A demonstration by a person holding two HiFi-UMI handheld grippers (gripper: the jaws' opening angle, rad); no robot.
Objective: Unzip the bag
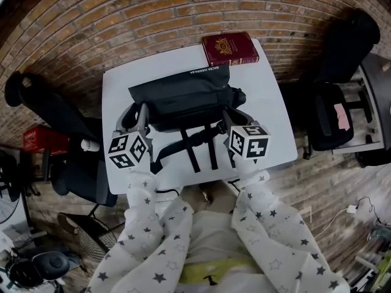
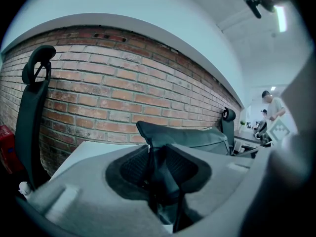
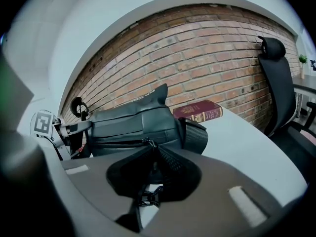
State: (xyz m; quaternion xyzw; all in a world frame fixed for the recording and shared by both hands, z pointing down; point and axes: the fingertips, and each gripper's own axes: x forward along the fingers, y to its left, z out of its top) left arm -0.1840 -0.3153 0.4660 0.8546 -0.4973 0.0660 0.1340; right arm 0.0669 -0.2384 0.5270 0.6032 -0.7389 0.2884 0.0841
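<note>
White sleeves (image 1: 149,218) with dark stars; left tool (image 1: 135,116) and right tool (image 1: 237,116) each bear a black-and-white marker cube (image 1: 128,150)

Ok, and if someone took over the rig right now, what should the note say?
Left gripper: shut on a fold of the bag at its left end.
Right gripper: shut on what looks like the zip pull on the bag's front.
Bag: lies on the table.
Done: both grips set.
To do: draw the pull along; the zip looks closed so far.
</note>
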